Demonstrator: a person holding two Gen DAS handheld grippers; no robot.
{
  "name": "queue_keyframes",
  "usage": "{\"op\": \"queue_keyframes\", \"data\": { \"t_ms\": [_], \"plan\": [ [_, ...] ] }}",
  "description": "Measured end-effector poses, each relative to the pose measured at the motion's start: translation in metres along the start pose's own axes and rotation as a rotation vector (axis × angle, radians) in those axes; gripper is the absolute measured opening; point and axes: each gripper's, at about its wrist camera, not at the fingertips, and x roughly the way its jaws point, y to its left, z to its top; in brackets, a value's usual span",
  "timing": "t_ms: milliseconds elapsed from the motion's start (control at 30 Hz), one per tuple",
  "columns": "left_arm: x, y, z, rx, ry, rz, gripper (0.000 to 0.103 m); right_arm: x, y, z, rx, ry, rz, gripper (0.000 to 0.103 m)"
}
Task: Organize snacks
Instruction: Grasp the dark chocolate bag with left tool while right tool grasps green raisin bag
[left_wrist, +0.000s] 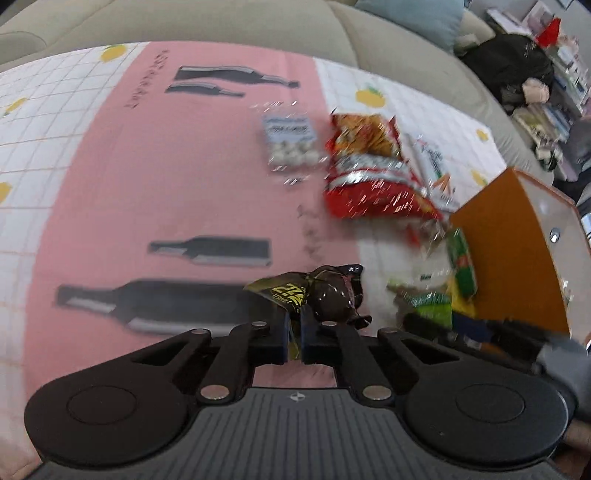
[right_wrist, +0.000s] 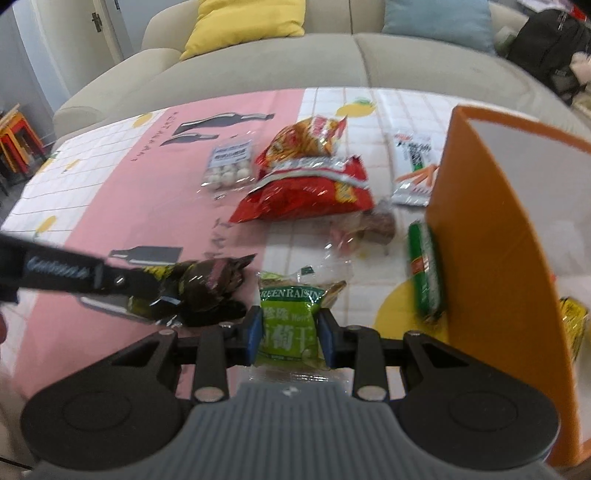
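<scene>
The left gripper (left_wrist: 294, 334) is pinching the thin yellow-and-black edge of a dark brown snack packet (left_wrist: 325, 295), its jaws pressed almost together; the packet's bulging body is sticking out just beyond and to the right of the fingertips, above the pink part of the tabletop (left_wrist: 155, 177). The right gripper (right_wrist: 289, 334) is squeezing a green raisin bag (right_wrist: 290, 321) between its blue pads (right_wrist: 254, 334), the bag's printed top poking past the jaws. An orange-sided box (right_wrist: 487, 236) is standing just to the right, with a green packet (right_wrist: 426, 271) leaning against its wall. A red chip bag (right_wrist: 314, 181) is lying farther back.
</scene>
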Motion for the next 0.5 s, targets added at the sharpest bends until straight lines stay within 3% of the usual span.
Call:
{"op": "queue_keyframes", "data": {
  "t_ms": [233,267,367,500],
  "plan": [
    [-0.004,0.005,-0.013,0.081,0.029,0.139,0.016,-0.001,0.001,-0.004,0.045,0.035,0.040,0.031],
    [-0.005,0.003,-0.014,0.099,0.019,0.153,0.024,-0.001,0.001,-0.004,0.045,0.035,0.040,0.031],
    [-0.016,-0.004,-0.018,0.132,-0.025,0.136,0.041,-0.002,0.001,-0.005,0.042,0.035,0.042,0.031],
    [-0.030,-0.020,-0.021,0.195,-0.110,0.069,0.054,-0.002,-0.001,-0.005,0.062,0.043,0.057,0.031]
  ]
}}
